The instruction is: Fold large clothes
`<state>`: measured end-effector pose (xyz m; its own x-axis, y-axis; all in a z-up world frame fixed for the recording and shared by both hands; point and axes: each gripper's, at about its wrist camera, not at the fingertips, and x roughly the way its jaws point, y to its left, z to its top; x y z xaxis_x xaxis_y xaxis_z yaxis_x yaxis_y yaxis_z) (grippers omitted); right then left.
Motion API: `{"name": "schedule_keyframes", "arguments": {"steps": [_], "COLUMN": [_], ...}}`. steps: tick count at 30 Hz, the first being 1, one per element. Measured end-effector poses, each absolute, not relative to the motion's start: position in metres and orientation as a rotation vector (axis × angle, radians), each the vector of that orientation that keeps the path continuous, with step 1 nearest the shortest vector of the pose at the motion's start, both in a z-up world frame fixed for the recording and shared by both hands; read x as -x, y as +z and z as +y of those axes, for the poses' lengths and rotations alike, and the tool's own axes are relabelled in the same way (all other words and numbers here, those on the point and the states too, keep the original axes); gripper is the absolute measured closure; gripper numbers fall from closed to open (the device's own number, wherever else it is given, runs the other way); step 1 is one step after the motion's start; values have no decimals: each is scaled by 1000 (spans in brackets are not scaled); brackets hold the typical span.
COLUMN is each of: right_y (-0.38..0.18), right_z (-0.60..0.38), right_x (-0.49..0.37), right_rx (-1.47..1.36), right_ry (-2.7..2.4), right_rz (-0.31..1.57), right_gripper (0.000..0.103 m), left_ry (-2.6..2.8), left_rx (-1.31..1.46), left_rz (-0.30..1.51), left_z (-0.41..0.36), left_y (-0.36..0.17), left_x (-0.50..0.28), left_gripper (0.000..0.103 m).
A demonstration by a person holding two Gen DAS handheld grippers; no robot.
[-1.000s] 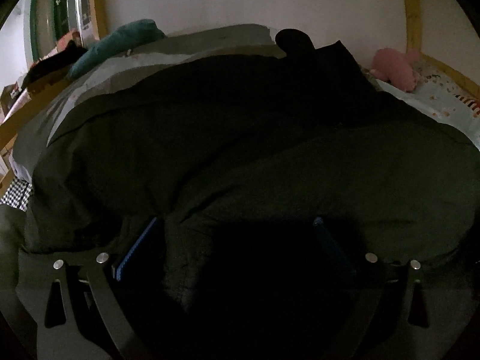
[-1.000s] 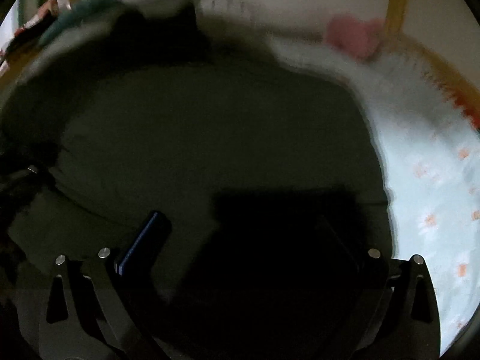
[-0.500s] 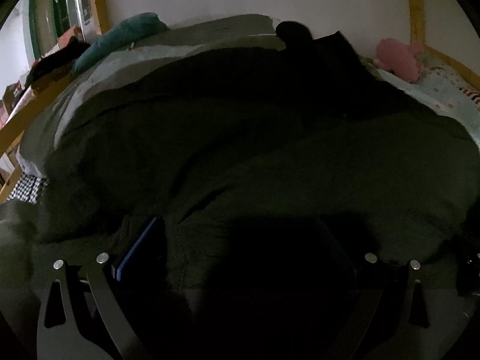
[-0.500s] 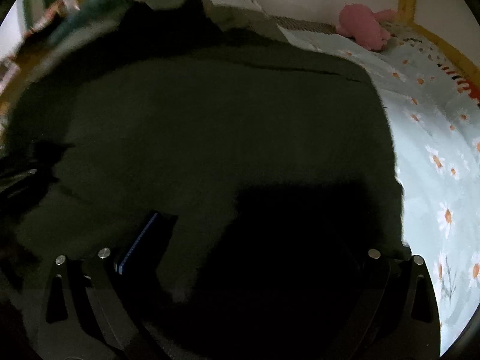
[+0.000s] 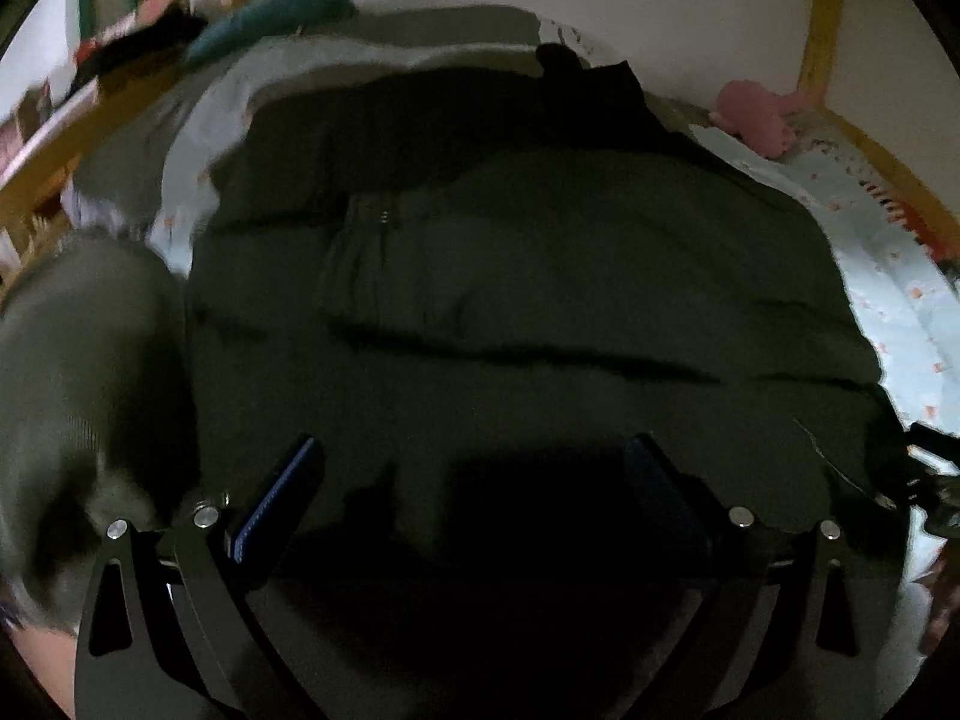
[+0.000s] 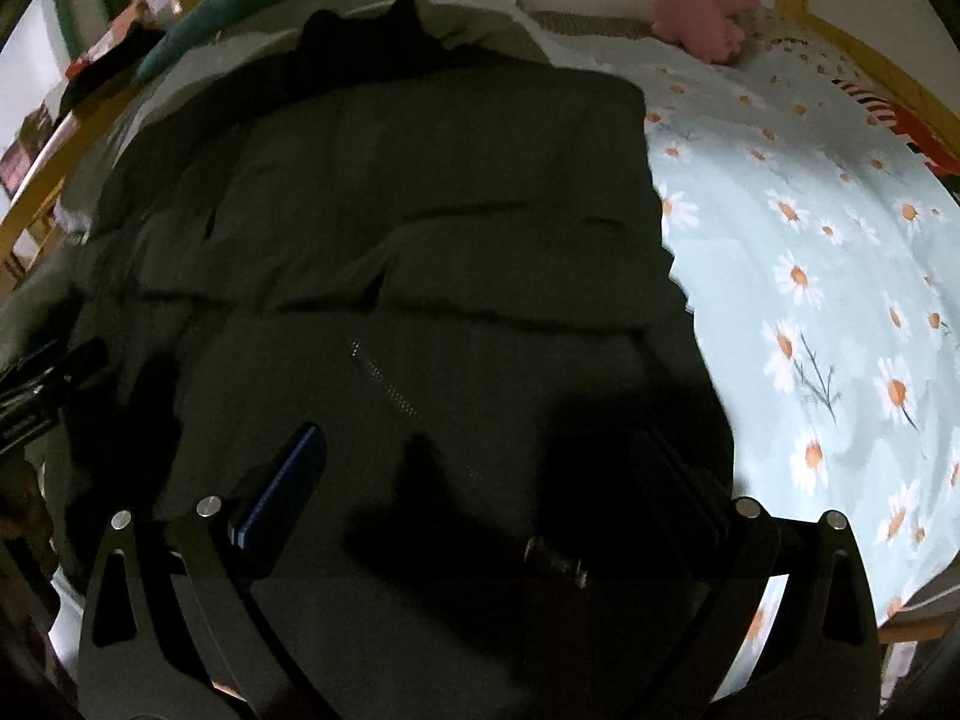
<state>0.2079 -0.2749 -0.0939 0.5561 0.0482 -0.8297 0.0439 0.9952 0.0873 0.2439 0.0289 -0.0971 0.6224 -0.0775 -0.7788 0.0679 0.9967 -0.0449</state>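
A large dark olive padded coat [image 5: 540, 300] [image 6: 432, 228] lies spread on the bed, with a crease across its middle and a zip line [image 6: 378, 378] on the near half. My left gripper [image 5: 474, 444] hovers open over the coat's near edge, nothing between its blue-padded fingers [image 5: 282, 492]. My right gripper [image 6: 478, 435] is open too, over the near right part of the coat, with a small metal zip pull [image 6: 555, 558] just below it. Each gripper shows at the edge of the other's view.
A pale blue daisy sheet [image 6: 810, 252] covers the bed to the right of the coat. A pink plush toy [image 6: 699, 21] and a black garment [image 6: 366, 45] lie at the far end. Wooden bed rails [image 6: 864, 60] run along both sides. Blurred grey-green cloth [image 5: 78, 390] hangs at the left.
Both grippers have pulled back and up from the coat. The bunched fabric between the left fingers is gone, and the coat lies flatter with more sheet showing beside it.
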Motion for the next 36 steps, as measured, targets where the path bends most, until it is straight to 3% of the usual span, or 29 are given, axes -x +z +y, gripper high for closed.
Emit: {"name": "schedule_keyframes", "arguments": {"steps": [16, 31, 36], "right_y": [-131, -166, -158], "right_z": [-306, -328, -330], "right_x": [-116, -114, -114], "right_rx": [-90, -406, -500], "right_ry": [6, 181, 362], "right_rz": [1062, 1070, 997], "right_gripper": [3, 3, 3], "left_ry": [-37, -128, -248], "left_rx": [-30, 575, 621], "left_rz": [905, 1031, 1102], "left_z": [111, 208, 178], "left_y": [-118, -173, -176], "left_x": [-159, -168, -170], "left_gripper": [5, 5, 5]}}
